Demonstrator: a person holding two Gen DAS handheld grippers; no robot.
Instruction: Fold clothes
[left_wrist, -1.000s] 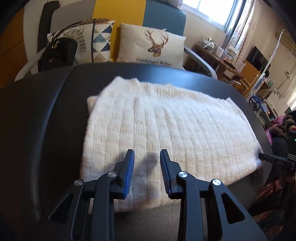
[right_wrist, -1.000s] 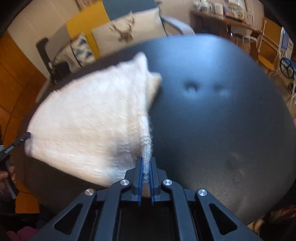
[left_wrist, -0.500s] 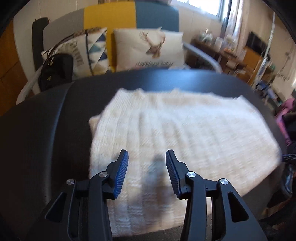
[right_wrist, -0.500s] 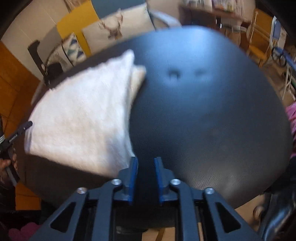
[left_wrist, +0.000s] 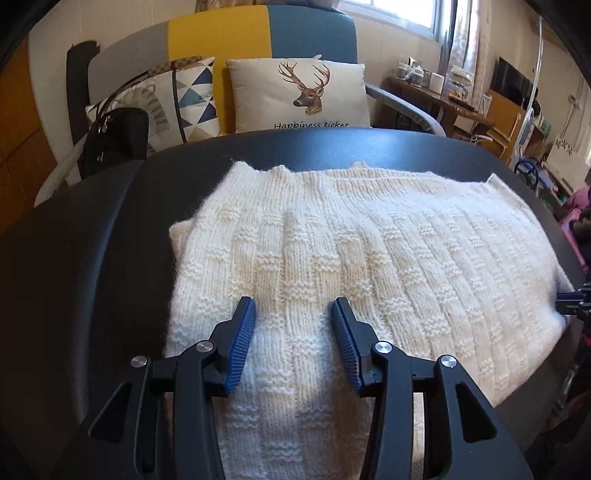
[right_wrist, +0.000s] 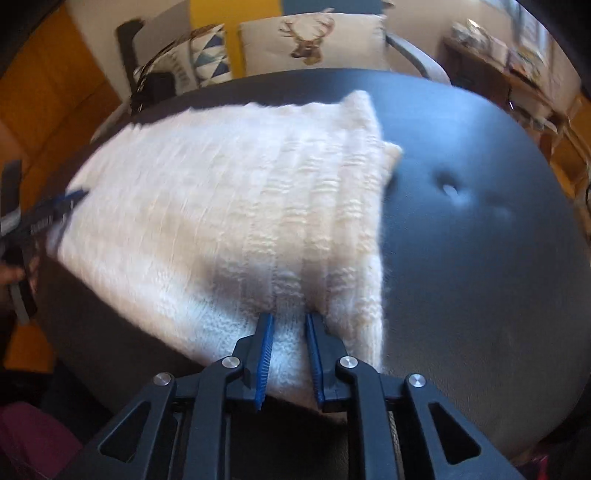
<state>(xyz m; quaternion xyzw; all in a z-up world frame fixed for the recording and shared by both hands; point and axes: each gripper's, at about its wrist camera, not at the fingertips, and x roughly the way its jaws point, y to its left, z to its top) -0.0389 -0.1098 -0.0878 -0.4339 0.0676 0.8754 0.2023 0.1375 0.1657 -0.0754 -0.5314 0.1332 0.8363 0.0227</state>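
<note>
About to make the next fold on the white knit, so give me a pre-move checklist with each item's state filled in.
1. Left gripper open over the sweater: ok.
2. Right gripper open, near edge between its fingers: ok.
3. Fabric gripped: not ok.
4. Sweater lies flat on the black cushion: ok.
5. Underlayer peeks out at one corner, edges not aligned: not ok.
6. Right view sharp enough to judge contact: cannot tell.

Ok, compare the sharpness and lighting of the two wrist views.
Left wrist view: crisp, knit stitches clear on the white sweater, window daylight, the left hand-held gripper casting a soft shadow. Right wrist view: motion-blurred, sweater texture smeared, right hand-held gripper sharp, fisheye bending the black cushion.
</note>
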